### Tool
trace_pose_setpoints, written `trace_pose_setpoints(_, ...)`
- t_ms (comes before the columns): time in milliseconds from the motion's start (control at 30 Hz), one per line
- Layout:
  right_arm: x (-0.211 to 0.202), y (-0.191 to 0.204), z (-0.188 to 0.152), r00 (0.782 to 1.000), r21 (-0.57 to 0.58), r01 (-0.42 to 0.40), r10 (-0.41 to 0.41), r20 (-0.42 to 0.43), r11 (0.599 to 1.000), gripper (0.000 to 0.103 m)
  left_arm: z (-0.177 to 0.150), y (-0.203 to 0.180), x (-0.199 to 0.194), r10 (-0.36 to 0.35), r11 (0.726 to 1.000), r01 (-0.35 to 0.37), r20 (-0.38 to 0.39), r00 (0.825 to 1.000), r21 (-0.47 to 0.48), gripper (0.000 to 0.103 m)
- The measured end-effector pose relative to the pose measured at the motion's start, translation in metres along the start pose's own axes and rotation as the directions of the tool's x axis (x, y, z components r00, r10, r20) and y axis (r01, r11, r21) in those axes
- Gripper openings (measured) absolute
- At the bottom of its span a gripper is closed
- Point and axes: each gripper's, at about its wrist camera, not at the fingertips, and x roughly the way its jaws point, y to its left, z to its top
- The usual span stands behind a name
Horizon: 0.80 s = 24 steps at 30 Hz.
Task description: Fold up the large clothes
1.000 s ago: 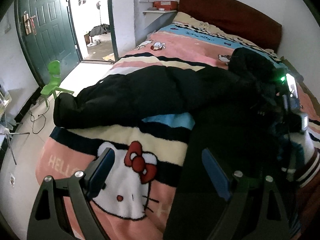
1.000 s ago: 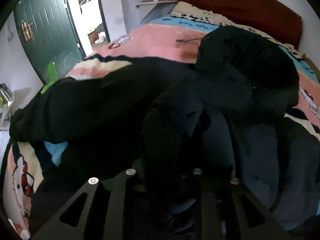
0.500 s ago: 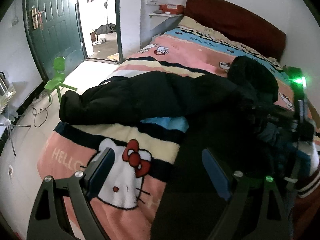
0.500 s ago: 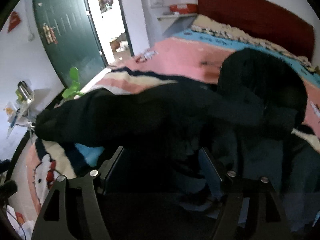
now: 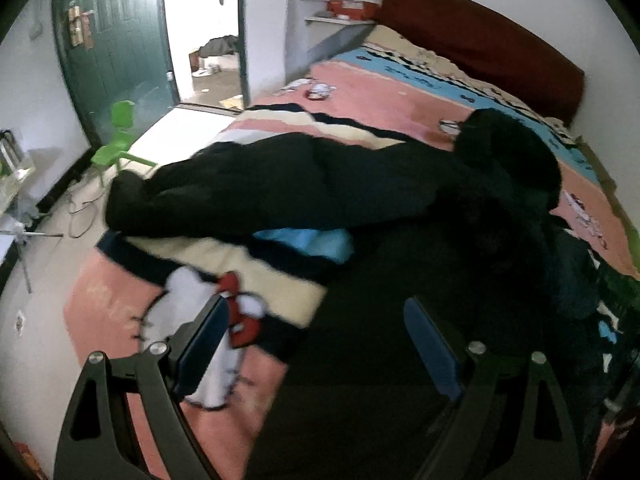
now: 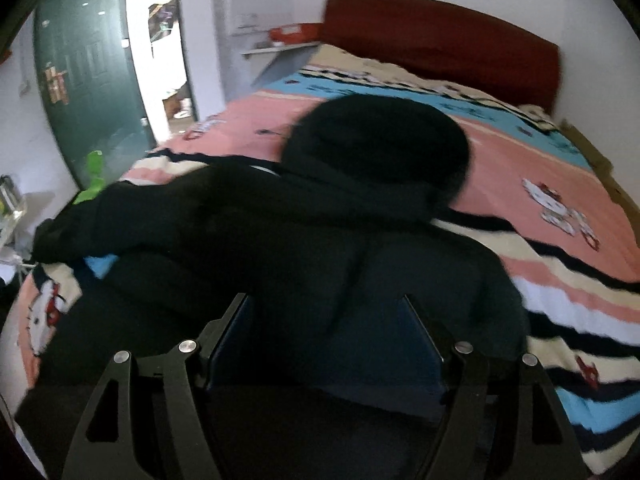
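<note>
A large black hooded jacket (image 5: 320, 184) lies across the bed. One sleeve (image 5: 168, 196) reaches toward the bed's left edge, and the hood (image 6: 376, 144) points toward the headboard. My left gripper (image 5: 316, 312) hovers open above the jacket's dark near edge and the cartoon-cat blanket (image 5: 120, 308), with nothing between its fingers. My right gripper (image 6: 324, 304) is open above the jacket's body (image 6: 400, 280), and its pads press on nothing. In the right wrist view the sleeve (image 6: 140, 220) stretches away to the left.
A dark red headboard (image 5: 500, 52) stands against the far wall, with a small shelf holding a red box (image 5: 348, 8) beside it. A green child's chair (image 5: 120, 136) stands on the floor by the open green door (image 5: 112, 48). The pink striped blanket (image 6: 540, 200) is bare to the right of the hood.
My right gripper let go of the bunched black cloth, opened, and drew back and up. It has left the left wrist view. My left gripper drifted a little and stayed open.
</note>
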Motion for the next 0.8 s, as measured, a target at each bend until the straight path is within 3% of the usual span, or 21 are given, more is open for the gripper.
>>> trace_pose_setpoints(100, 0.002, -0.031, -0.011, 0.999, 0.036, 0.034, -0.033, -0.013, 0.999, 0.073, 0.015, -0.030, 0.008, -0.011, 0.999, 0.010, 0.022, 1.000, 0.050, 0.089)
trace_pose_setpoints(267, 0.010, -0.071, -0.010, 0.997, 0.085, 0.080, -0.080, -0.006, 0.993, 0.074, 0.049, -0.105, 0.037, -0.093, 0.989, 0.087, 0.046, 0.995, 0.119, 0.089)
trace_pose_setpoints(500, 0.038, -0.096, 0.002, 0.995, 0.117, 0.095, -0.097, 0.007, 0.989, 0.073, 0.065, -0.215, 0.105, -0.215, 0.950, 0.211, -0.007, 0.977, 0.233, 0.089)
trace_pose_setpoints(633, 0.059, -0.094, 0.004, 0.997, 0.131, 0.073, -0.074, 0.003, 0.989, 0.073, 0.065, -0.242, 0.146, -0.203, 0.951, 0.204, -0.028, 0.979, 0.231, 0.089)
trace_pose_setpoints(733, 0.076, -0.091, 0.001, 0.997, 0.119, 0.074, -0.073, -0.013, 0.990, 0.074, 0.060, -0.236, 0.178, -0.124, 0.960, 0.138, -0.072, 0.990, 0.244, 0.089)
trace_pose_setpoints(800, 0.083, -0.092, -0.003, 0.997, 0.107, 0.071, -0.068, -0.030, 0.992, 0.074, 0.060, -0.221, 0.182, -0.129, 0.959, 0.144, -0.079, 0.989, 0.243, 0.089)
